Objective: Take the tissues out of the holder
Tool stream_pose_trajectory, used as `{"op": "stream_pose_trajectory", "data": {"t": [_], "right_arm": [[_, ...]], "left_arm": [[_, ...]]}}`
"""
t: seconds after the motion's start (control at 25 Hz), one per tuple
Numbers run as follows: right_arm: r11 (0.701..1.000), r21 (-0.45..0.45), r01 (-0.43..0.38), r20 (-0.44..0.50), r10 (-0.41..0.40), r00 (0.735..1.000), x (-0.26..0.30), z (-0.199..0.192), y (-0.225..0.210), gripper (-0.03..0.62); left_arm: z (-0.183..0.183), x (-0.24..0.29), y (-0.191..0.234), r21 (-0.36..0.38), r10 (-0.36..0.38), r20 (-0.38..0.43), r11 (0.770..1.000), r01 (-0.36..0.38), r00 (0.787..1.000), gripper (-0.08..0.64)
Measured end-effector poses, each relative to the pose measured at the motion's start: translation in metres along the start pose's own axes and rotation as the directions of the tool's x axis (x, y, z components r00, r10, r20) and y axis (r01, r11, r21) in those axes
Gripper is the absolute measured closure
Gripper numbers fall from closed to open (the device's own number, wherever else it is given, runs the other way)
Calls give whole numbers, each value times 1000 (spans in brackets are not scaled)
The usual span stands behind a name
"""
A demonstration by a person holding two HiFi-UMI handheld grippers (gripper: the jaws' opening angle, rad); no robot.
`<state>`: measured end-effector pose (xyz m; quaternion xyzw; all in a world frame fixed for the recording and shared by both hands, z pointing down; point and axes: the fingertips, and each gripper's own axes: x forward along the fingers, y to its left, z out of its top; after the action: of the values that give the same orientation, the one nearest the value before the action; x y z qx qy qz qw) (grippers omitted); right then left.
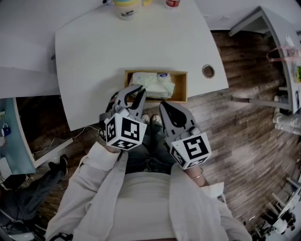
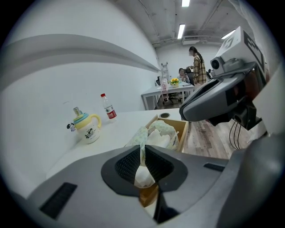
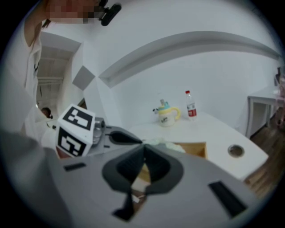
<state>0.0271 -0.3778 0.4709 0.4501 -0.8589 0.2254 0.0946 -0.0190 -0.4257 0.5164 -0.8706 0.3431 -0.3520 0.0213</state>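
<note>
A wooden holder [image 1: 181, 87] sits at the near edge of the white table [image 1: 94, 56], with a soft tissue pack [image 1: 153, 83] lying in it. My left gripper [image 1: 140, 90] reaches the pack's near left end. In the left gripper view its jaws [image 2: 143, 150] are shut on a thin fold of the tissue pack [image 2: 158, 132], which rises out of the holder [image 2: 183, 128]. My right gripper [image 1: 163, 105] hangs just off the table edge, near the holder's front wall, jaws shut and empty [image 3: 143, 150]. It touches neither the pack nor the holder.
A yellow-handled cup [image 1: 126, 8] and a small bottle [image 1: 172, 3] stand at the table's far side. A round cable hole [image 1: 208, 71] lies right of the holder. Wooden floor [image 1: 244, 136] and another desk [image 1: 282, 52] are to the right.
</note>
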Motion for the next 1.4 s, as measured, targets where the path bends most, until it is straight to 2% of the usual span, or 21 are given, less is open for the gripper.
{"op": "stream_pose_trajectory", "data": {"t": [0.32,0.44,0.72,0.92,1.0,1.24,1.4], "right_arm": [[1000,-20,4,25,-3,1000,-3,10,-1,583],[999,-32,14,27,-13,1000,-5,14,-4,583],[998,-65,25,45,-22,999,0,27,-9,583],[996,-92,23,67,-17,998,4,41,-11,583],[994,-103,22,74,-15,997,5,48,-12,583],[988,-152,29,120,-11,993,2,77,-14,583],[982,-186,27,155,2,988,-6,101,-10,583]], "left_arm": [[-5,-2,0,10,14,-22,1000,-13,1000,515],[-3,-5,2,-19,14,-15,1000,-15,1000,532],[11,-11,13,-120,20,62,993,-12,998,538],[30,-17,20,-102,19,125,995,-7,992,538],[38,-21,23,-115,22,152,993,-4,988,538],[74,-36,37,-184,41,258,983,7,965,538],[99,-48,48,-182,77,308,983,-21,948,538]]}}
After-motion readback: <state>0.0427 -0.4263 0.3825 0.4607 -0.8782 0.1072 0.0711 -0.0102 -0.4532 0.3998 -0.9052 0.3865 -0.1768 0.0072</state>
